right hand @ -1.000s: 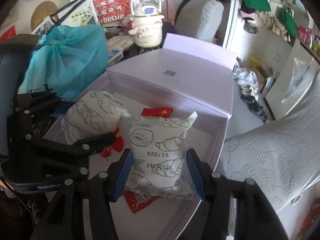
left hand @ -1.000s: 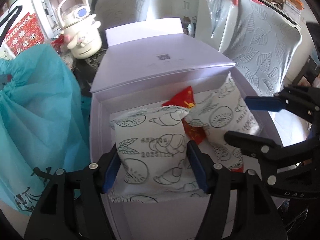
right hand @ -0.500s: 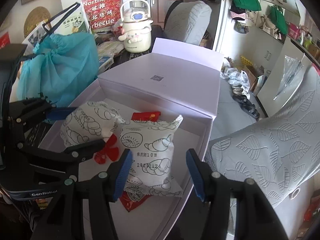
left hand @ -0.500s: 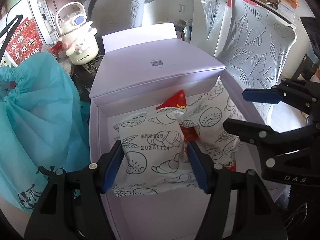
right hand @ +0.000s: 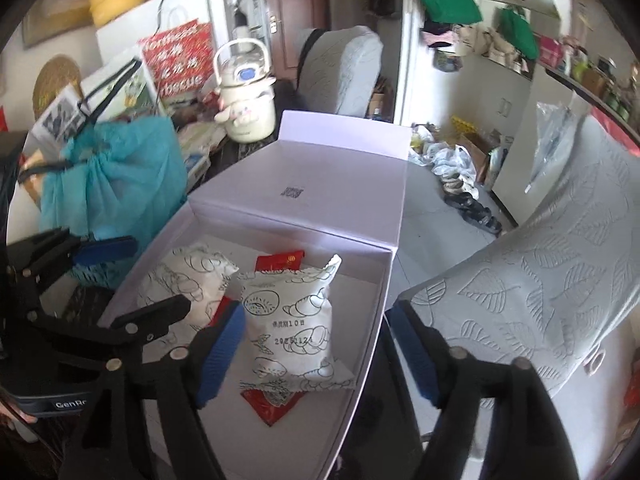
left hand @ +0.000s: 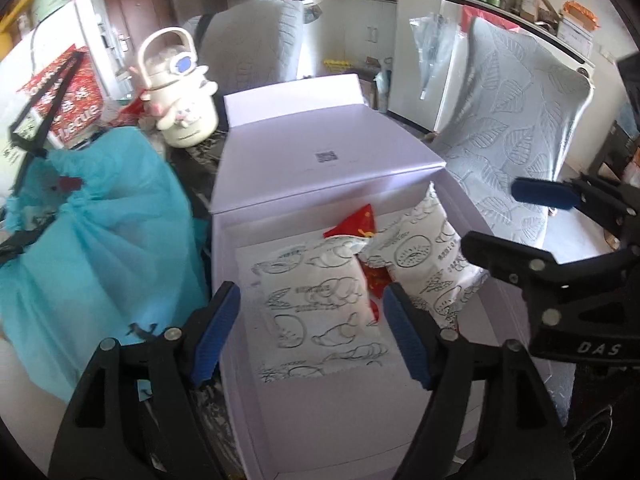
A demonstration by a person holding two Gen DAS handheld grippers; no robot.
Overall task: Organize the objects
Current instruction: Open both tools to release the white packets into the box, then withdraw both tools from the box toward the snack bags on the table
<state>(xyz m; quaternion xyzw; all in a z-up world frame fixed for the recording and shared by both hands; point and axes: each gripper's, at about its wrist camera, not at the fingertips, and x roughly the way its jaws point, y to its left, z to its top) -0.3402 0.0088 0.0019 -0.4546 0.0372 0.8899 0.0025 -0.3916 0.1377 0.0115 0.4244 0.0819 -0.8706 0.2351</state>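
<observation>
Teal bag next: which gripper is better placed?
Left, probably. The teal bag lies beside the left gripper; the right gripper hangs over the box's far side. Both jaws have just been opening; white packets lie loose between them.

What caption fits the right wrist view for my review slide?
Right gripper open above a white printed snack packet lying in the lavender box, jaws just opened.
</observation>
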